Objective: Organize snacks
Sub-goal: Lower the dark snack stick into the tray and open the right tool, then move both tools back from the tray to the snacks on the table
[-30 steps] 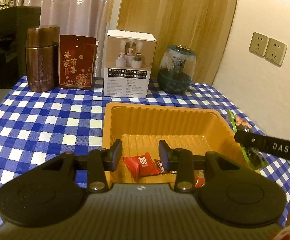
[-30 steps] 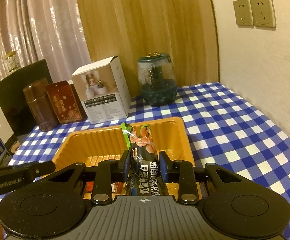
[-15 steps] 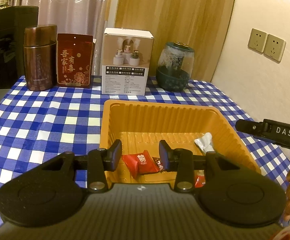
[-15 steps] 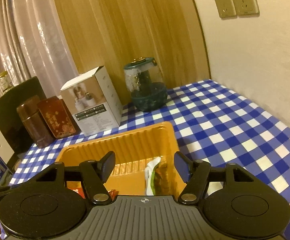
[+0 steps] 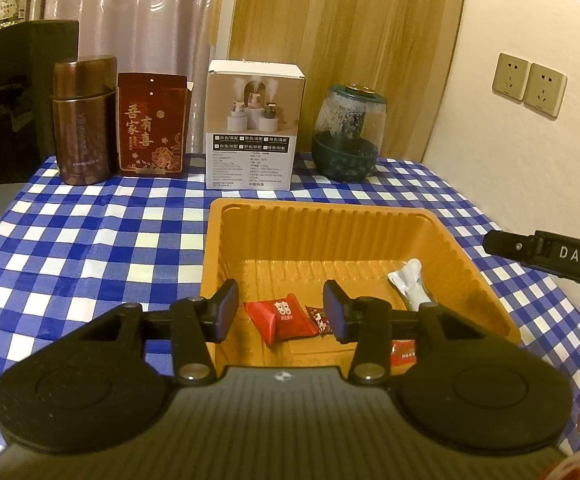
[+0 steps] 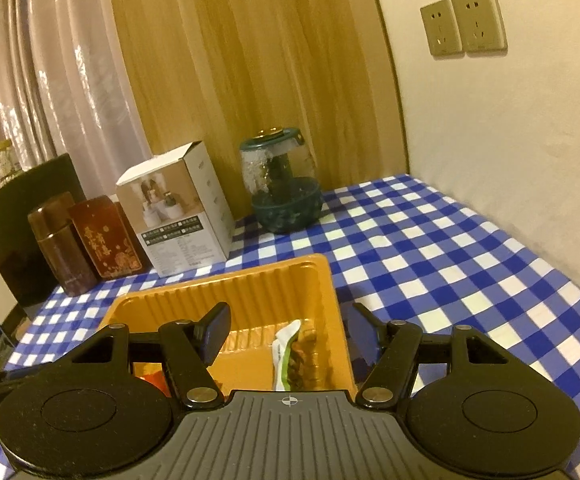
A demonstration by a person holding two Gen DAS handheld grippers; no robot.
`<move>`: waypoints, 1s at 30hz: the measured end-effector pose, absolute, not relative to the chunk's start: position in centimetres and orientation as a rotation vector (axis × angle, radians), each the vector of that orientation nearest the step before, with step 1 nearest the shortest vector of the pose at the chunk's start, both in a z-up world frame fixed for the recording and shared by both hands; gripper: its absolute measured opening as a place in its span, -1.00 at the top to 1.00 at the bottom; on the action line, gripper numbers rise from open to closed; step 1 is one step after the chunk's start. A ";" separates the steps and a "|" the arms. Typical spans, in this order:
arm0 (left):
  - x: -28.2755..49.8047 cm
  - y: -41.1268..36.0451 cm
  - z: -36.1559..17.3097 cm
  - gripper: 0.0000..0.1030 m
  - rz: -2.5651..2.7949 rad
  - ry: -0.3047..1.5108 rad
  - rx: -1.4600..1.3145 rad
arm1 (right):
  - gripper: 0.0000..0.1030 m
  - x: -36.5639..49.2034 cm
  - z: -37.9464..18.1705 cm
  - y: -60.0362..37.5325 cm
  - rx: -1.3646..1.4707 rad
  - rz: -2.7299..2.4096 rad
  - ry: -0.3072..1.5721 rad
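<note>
Orange plastic, ribbed along its walls, makes up the tray (image 5: 470,264) that sits at the centre of both views on a desk (image 5: 90,240) covered in blue-and-white check cloth. In the left wrist view the left tongs (image 5: 281,312) fill the lower middle of the frame over the tray's near edge; their jaws have just been opening and stand apart, pressing on nothing, with a red candy packet (image 5: 278,318) lying on the tray floor seen between them. A small dark wrapper (image 5: 317,317) lies just right of that packet, and a white pouch (image 5: 410,282) rests toward the tray's right wall. In the right wrist view the right tongs (image 6: 290,332) occupy the lower middle, their jaws having just been opening and now spread wide and empty; below them a white-and-green snack pouch (image 6: 288,354) lies inside the tray by its right wall. Along the desk's far edge, across the upper middle of the left view, stand a brown canister (image 5: 84,126), a red box (image 5: 152,124), a white carton (image 5: 252,124) and a green-lidded glass jar (image 5: 348,132).
</note>
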State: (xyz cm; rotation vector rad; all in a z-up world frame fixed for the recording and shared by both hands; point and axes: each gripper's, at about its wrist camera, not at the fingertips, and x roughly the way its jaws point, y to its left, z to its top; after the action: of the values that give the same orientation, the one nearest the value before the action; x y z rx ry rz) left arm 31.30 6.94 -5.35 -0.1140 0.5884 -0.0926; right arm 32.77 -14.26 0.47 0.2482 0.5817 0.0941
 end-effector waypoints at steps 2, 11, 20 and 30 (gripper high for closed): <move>30.9 6.9 -5.3 0.16 -0.088 0.588 -0.111 | -0.26 32.3 0.5 -14.2 0.232 0.089 0.581; 27.8 6.8 -4.6 0.02 -0.077 0.574 -0.115 | -0.26 29.7 1.0 -14.8 0.207 0.070 0.574; 24.6 5.9 -4.4 -0.03 -0.091 0.582 -0.123 | -0.26 26.2 1.8 -16.3 0.208 0.043 0.575; 21.3 4.8 -4.9 -0.13 -0.109 0.600 -0.120 | -0.30 21.9 1.7 -17.4 0.201 0.052 0.610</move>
State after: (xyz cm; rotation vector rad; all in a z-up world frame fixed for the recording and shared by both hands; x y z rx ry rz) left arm 21.31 4.77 -4.87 -0.1204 0.6001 -0.1091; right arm 21.94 -17.37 1.73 0.2013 0.6095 0.0522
